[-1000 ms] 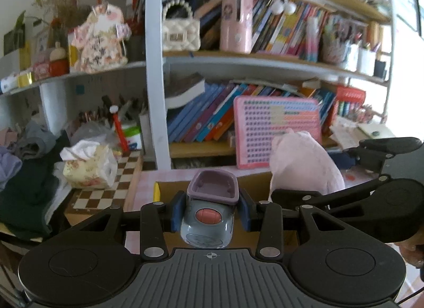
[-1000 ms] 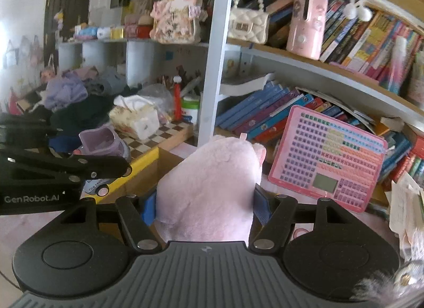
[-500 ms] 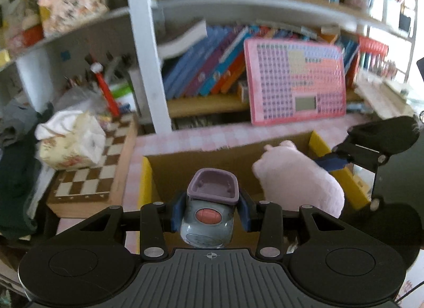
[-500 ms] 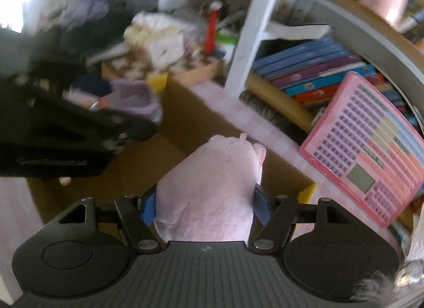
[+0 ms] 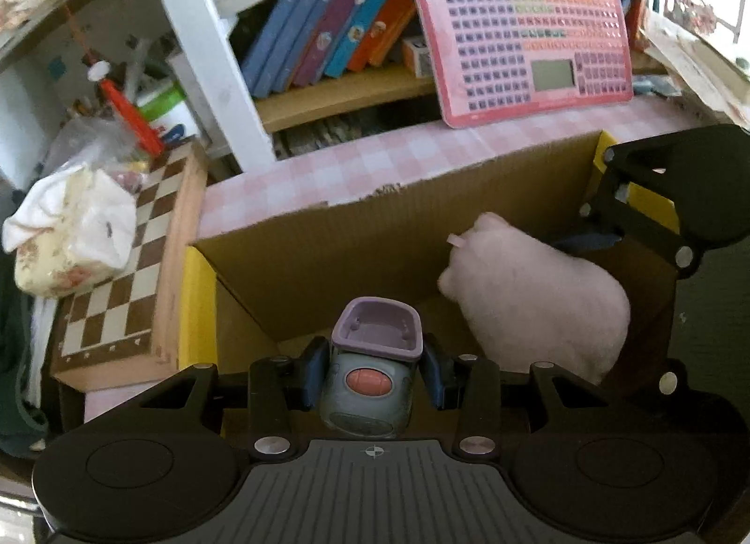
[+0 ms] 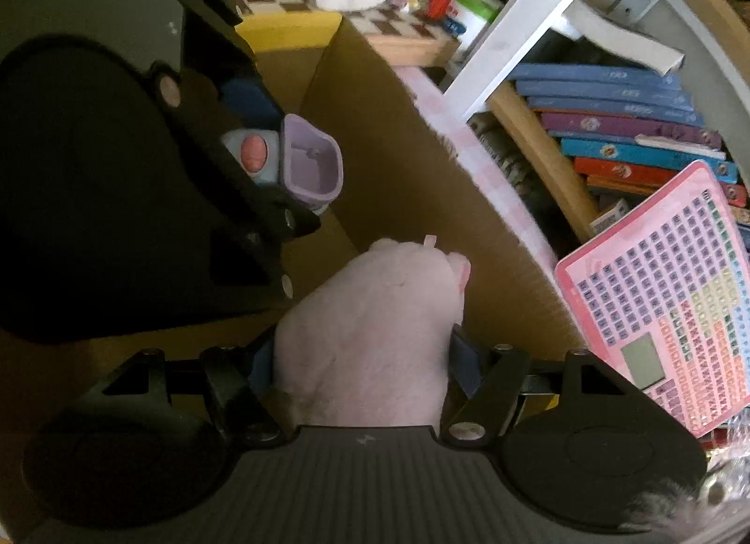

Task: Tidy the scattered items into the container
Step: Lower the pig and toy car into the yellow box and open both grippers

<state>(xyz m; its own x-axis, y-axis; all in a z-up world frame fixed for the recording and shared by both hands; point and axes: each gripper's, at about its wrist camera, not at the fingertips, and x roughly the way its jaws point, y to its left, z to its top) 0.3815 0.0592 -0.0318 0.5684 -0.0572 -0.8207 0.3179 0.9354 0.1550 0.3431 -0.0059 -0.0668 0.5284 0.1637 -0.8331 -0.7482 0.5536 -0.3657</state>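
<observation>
Over the cardboard box (image 5: 328, 244) the left tongs (image 5: 372, 373) hold a grey toy car (image 5: 368, 391). The right tongs (image 6: 361, 356), jaws opening, keep a pink plush (image 6: 370, 333) between them inside the box. Neither item seems released yet, so both drops remain.

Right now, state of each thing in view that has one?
Toy car: clamped in left tool, over the box.
Plush pig: between right tool pads, jaws opening, inside the box.
Cardboard box: open-topped, upright.
Pink keyboard toy: leaning against the books.
Tissue pack: open, tissue sticking out.
</observation>
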